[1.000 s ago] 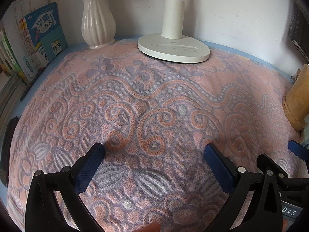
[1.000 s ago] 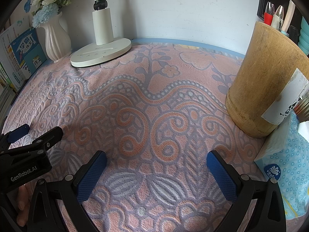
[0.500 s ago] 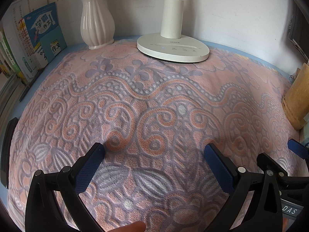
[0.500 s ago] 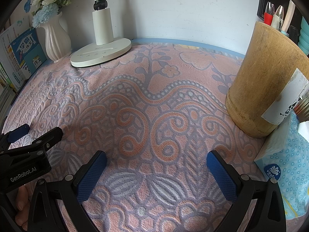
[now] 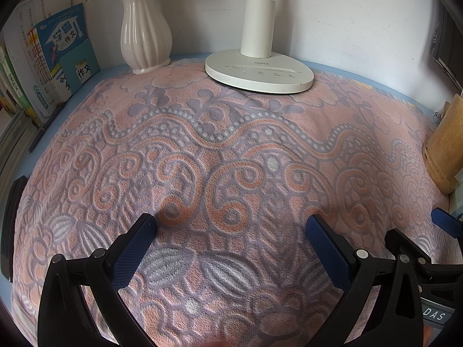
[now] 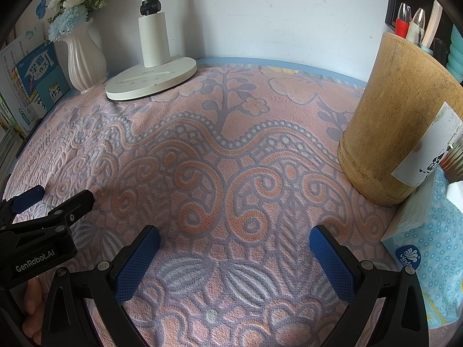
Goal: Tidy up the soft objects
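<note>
Both grippers low over the towel (image 5: 231, 144).
I see my left gripper (image 5: 230, 228) and right gripper (image 6: 234, 241) spread wide, side by side, pinching nothing.

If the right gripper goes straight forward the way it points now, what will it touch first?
Most likely the pink patterned towel itself, since the open right gripper points slightly down at it. Beyond lies the wall; depth is unclear.

Black tongs (image 5: 230, 225) carry blue textured pads (image 6: 138, 263) and silver screws.
</note>
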Demonstrator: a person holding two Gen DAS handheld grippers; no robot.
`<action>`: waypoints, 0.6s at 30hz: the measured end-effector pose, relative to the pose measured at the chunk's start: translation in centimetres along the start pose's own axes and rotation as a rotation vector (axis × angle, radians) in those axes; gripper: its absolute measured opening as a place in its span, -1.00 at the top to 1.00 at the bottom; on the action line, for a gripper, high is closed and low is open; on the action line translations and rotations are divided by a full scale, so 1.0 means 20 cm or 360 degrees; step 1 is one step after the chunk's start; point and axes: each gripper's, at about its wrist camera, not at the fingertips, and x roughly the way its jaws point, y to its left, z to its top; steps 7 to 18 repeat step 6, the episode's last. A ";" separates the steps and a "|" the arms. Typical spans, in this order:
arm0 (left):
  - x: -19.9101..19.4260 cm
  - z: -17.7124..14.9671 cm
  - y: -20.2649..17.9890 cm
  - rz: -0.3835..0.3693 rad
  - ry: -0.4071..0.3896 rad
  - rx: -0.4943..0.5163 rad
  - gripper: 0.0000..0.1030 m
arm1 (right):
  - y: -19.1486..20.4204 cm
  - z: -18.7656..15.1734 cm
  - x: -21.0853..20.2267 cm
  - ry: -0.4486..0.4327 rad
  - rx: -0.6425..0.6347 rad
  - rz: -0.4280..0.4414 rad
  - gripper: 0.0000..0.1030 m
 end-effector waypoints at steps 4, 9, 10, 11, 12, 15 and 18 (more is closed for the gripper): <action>0.00 0.01 0.00 0.0007 -0.0003 0.0009 -1.00 | 0.00 0.00 0.00 0.0000 0.0001 0.0000 -1.00; 0.01 0.01 0.00 0.0000 -0.0001 0.0006 -1.00 | 0.00 0.00 0.00 0.0000 0.0001 -0.0001 -1.00; 0.01 0.01 0.00 0.0000 -0.0001 0.0006 -1.00 | 0.00 0.00 0.00 0.0000 0.0001 -0.0001 -1.00; 0.01 0.01 0.00 0.0000 -0.0001 0.0006 -1.00 | 0.00 0.00 0.00 0.0000 0.0001 -0.0001 -1.00; 0.01 0.01 0.00 0.0000 -0.0001 0.0006 -1.00 | 0.00 0.00 0.00 0.0000 0.0001 -0.0001 -1.00; 0.01 0.01 0.00 0.0000 -0.0001 0.0006 -1.00 | 0.00 0.00 0.00 0.0000 0.0001 -0.0001 -1.00; 0.01 0.01 0.00 0.0000 -0.0001 0.0006 -1.00 | 0.00 0.00 0.00 0.0000 0.0001 -0.0001 -1.00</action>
